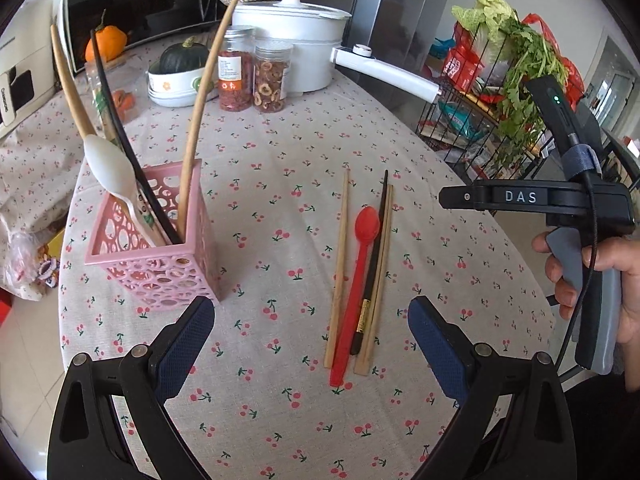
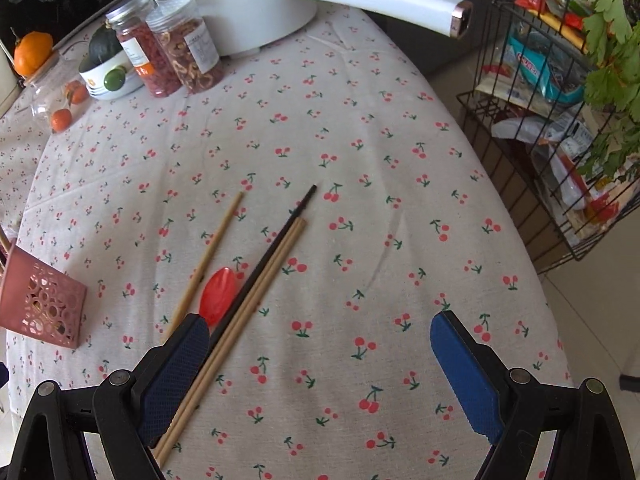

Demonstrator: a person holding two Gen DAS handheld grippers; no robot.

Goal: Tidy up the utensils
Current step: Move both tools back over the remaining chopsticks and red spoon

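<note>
Chopsticks [image 1: 339, 268] and red spoon [image 1: 359, 276] lie beside pink holder [image 1: 160, 252]; left gripper [image 1: 310, 344] and right gripper [image 2: 320, 364] both spread apart

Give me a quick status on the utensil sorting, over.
Left gripper open, empty; right gripper open, empty. Red spoon, black chopstick and wooden chopsticks lie on the tablecloth, outside the pink holder. Nothing blocking.

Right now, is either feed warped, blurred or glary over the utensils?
Left wrist: sharp, even daylight, the chopsticks bow with the fisheye, corners black. Right wrist: sharp too, small glare on the red spoon, soft shadows only.
</note>
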